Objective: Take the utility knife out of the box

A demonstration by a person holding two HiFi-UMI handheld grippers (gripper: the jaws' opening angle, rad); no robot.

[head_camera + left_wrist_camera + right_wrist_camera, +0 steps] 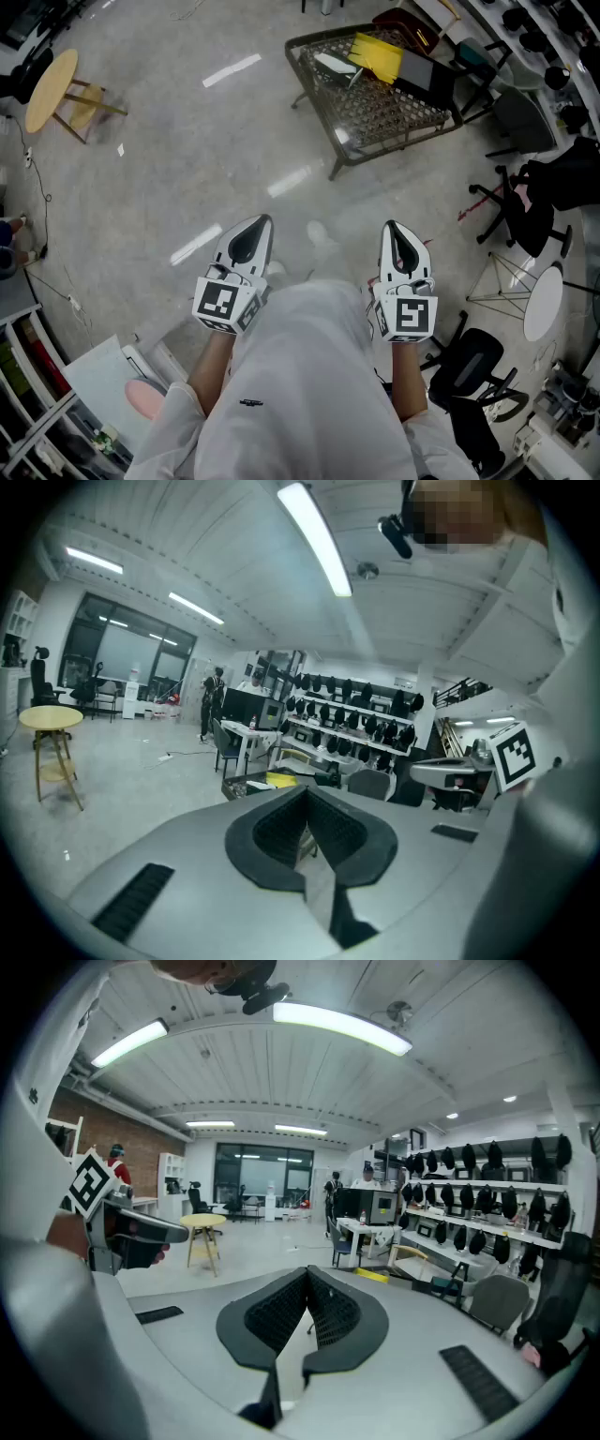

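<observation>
Both grippers are held side by side in the lower middle of the head view, above a grey floor (187, 159). The jaws of the left gripper (253, 230) (305, 794) are pressed together at the tips, and nothing is held between them. The jaws of the right gripper (397, 242) (307, 1274) are closed the same way and are empty. A wire table (314, 94) is seen well apart from them at the top of the frame. A yellow thing (378, 56) and a black thing (427, 75) are laid on it. The utility knife and the box cannot be picked out there.

Low mesh table (394, 117) with yellow item (378, 56), black box (424, 77) and white object (335, 64) on top
</observation>
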